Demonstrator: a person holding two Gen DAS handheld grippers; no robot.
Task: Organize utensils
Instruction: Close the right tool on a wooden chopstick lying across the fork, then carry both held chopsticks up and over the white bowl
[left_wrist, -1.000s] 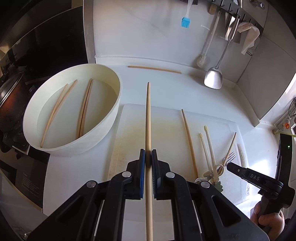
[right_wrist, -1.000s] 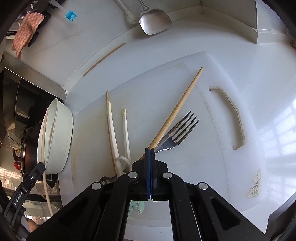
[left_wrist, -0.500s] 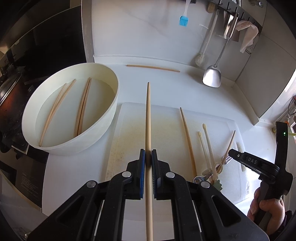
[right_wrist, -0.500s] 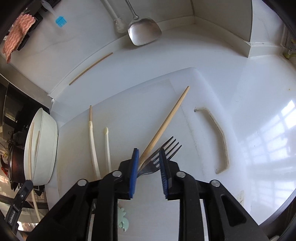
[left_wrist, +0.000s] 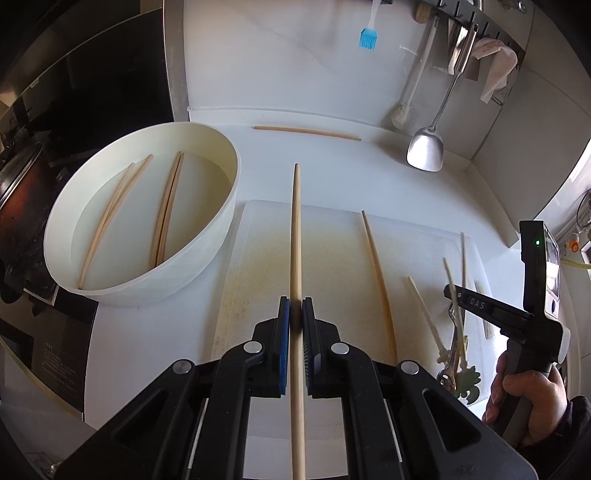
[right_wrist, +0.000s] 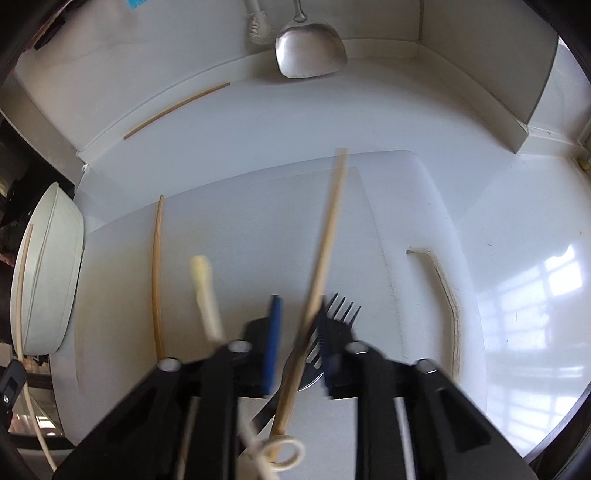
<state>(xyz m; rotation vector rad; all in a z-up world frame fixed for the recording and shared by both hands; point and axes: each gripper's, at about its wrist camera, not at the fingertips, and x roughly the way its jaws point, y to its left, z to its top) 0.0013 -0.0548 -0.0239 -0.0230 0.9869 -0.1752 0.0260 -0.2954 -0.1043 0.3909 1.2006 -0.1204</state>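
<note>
Left gripper (left_wrist: 295, 317) is clamping a chopstick (left_wrist: 295, 236), jaws shut on it. Right gripper (right_wrist: 299, 332), jaws closing but still apart around a second chopstick (right_wrist: 325, 236) over the fork (right_wrist: 341, 308), is gripping next. Both likely go to the bowl (left_wrist: 207, 236).

White desk (left_wrist: 155, 350) gleaming, window light reflected on its surface (right_wrist: 535, 295); pale wall (left_wrist: 295, 59) behind, a hook rail (left_wrist: 480, 22) up top, dark stove area (left_wrist: 22, 206) alongside.

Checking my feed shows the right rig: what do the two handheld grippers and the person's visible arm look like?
Both grippers, left gripper and right gripper, are black plastic linkages with silver pivot screws and blue pads lining the jaws. Seen from the left wrist, the right one bears white "DAS" lettering, carries a device with a green light, and has a grey handle. The hand emerges from a dark sleeve.
</note>
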